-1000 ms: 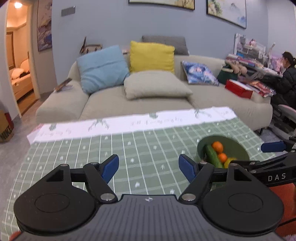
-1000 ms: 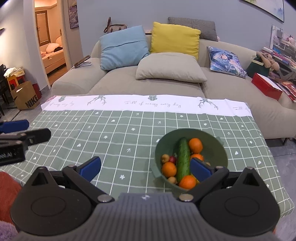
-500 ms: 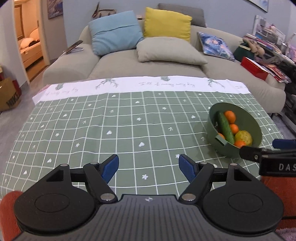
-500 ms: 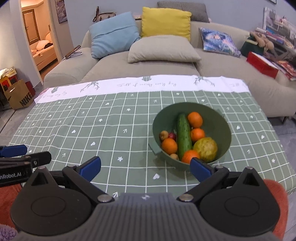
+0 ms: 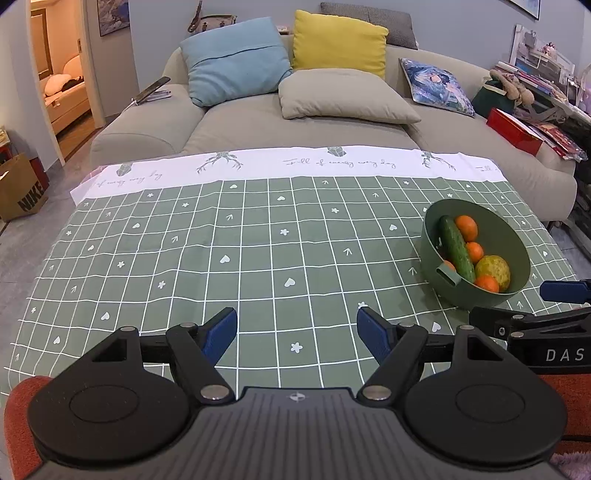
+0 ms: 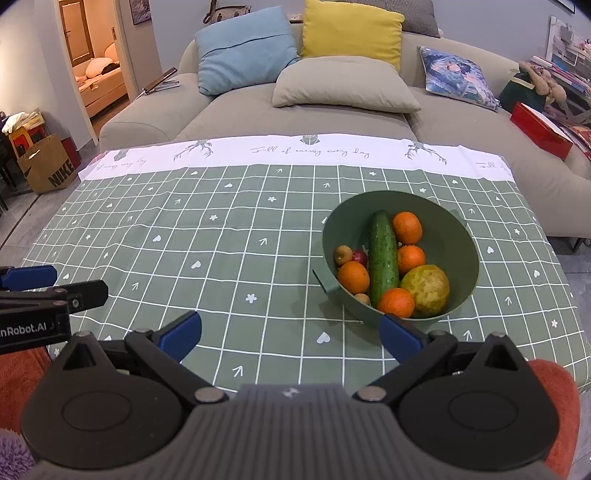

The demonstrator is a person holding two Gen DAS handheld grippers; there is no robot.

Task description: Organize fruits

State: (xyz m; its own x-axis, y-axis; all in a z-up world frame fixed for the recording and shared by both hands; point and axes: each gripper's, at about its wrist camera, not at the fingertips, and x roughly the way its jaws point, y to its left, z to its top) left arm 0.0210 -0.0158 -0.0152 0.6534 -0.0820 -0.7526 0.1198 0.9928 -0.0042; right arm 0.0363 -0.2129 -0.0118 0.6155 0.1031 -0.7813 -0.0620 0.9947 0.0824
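Filling 1 green bowl [image 6: 465, 236]: 4 oranges [image 6: 407, 228], 1 cucumber [image 6: 383, 254].

Beige sofa [image 5: 295, 122] with cushions, blue-grey wall [image 5: 155, 22], lit doorway [image 5: 62, 74] left.

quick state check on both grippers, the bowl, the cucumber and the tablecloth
left gripper: open, empty, above the tablecloth
right gripper: open, empty, near the bowl
green bowl: upright, holding fruit
cucumber: lying in the bowl among oranges
tablecloth: spread flat
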